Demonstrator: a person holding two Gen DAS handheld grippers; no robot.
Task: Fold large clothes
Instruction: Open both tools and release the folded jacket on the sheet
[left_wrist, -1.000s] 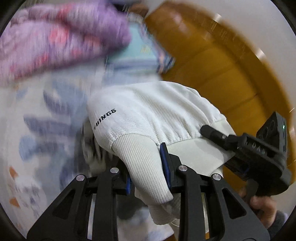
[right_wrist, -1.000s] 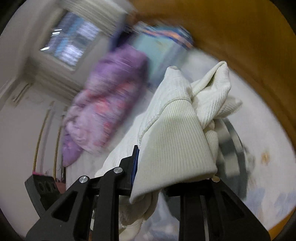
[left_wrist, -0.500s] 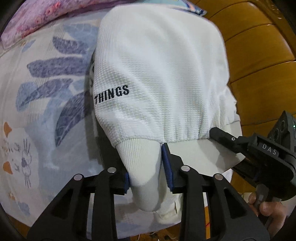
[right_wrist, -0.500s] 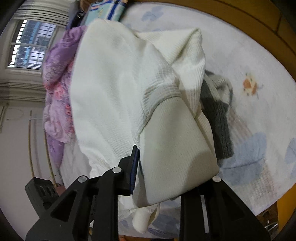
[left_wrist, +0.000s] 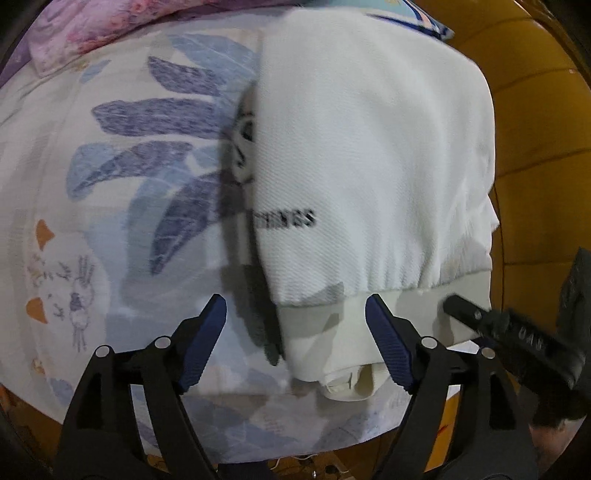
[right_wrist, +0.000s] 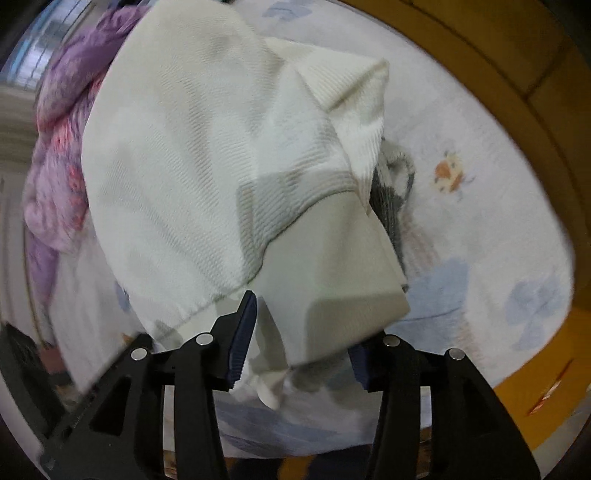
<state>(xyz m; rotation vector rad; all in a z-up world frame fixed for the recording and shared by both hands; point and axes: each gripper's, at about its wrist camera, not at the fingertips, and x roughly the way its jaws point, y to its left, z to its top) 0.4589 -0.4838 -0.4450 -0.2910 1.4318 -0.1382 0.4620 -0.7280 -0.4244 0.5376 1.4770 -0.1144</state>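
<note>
A white waffle-knit sweatshirt with dark lettering lies spread on the bed, its ribbed hem towards me. My left gripper is opening wide. The hem's corner lies loose between the jaws, near the right blue pad, and neither pad presses it. In the right wrist view the same sweatshirt has a folded hem flap draped over my right gripper. That gripper's jaws are opening, with cloth slack between them. The right gripper's body shows at the left view's right edge.
A grey knit garment peeks out from under the sweatshirt. The bedsheet has blue leaf prints. A purple floral quilt lies at the far side, beside a light-blue pillow. An orange wooden bed frame borders the mattress.
Both grippers came down with the sweatshirt, which now lies flat on the bed. Both pairs of jaws have opened and let go of the hem.
</note>
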